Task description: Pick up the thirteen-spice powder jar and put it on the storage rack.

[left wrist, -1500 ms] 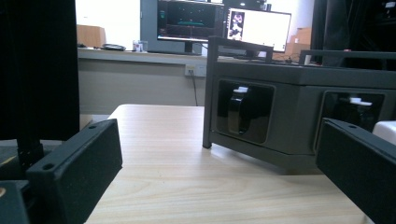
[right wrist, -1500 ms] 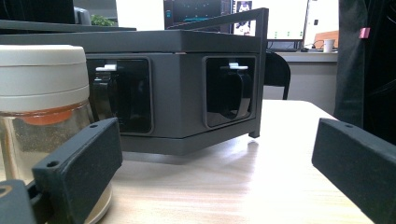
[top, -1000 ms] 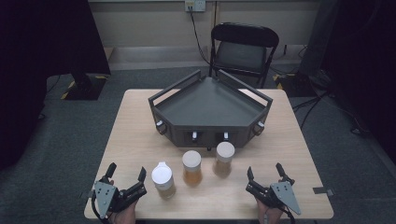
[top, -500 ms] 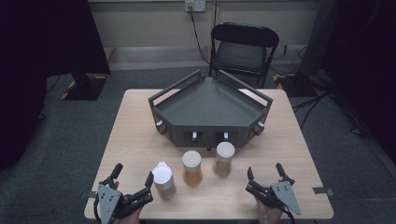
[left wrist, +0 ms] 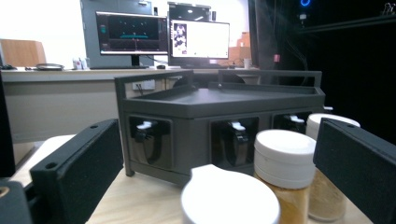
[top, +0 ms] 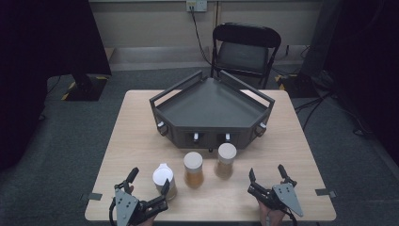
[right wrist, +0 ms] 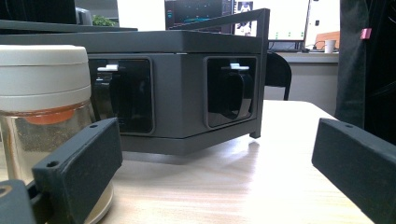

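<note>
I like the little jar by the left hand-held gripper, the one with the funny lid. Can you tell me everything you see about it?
The leftmost jar is a small clear container with a white lid that has a tab sticking out on one side. It stands upright on the wooden table, first in a row of three, apart from the middle jar. What is inside is hard to tell. The left hand-held gripper has its jaws open around the jar, one jaw close beside it; whether it touches cannot be told. In the left gripper view the lid sits between the jaws.

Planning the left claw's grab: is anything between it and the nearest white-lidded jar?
Nothing visible is in the way. The left claw is open, and the nearest jar stands right at its tips, low between its jaws in the left gripper view; the other jars stand beyond.
</note>
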{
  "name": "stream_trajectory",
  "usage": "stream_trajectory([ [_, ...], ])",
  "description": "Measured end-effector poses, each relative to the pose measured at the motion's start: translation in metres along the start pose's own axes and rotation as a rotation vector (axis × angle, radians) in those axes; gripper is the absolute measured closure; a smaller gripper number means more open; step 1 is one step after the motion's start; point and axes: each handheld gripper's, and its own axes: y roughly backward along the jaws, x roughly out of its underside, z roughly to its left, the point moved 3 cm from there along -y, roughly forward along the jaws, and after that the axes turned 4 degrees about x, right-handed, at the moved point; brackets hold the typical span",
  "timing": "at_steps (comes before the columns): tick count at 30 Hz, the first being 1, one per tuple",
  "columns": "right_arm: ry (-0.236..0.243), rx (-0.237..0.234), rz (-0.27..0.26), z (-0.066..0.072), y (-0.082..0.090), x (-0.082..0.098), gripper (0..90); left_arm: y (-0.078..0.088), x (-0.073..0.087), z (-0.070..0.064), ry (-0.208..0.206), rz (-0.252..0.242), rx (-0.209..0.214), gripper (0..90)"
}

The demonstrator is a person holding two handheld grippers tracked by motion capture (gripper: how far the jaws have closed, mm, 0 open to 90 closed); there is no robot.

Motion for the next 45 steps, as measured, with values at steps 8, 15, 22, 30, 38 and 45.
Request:
stream_trajectory([
  [8,0.0,-0.001,0.0,0.0,0.0,0.0,0.6,-0.01,0.017,-0.012,0.016,0.05,-0.029,1.4],
  [15,0.0,-0.001,0.0,0.0,0.0,0.0,0.6,-0.015,0.028,-0.013,0.018,0.082,-0.02,7.4],
  [22,0.0,-0.001,0.0,0.0,0.0,0.0,0.6,-0.018,0.037,-0.016,0.027,0.092,-0.042,12.0],
  [30,0.0,-0.001,0.0,0.0,0.0,0.0,0.6,-0.02,0.044,-0.018,0.032,0.116,-0.059,17.7],
  [38,0.0,-0.002,0.0,0.0,0.0,0.0,0.6,-0.024,0.049,-0.016,0.041,0.153,-0.058,26.5],
  [45,-0.001,-0.001,0.0,0.0,0.0,0.0,0.6,-0.025,0.051,-0.016,0.04,0.156,-0.064,29.1],
])
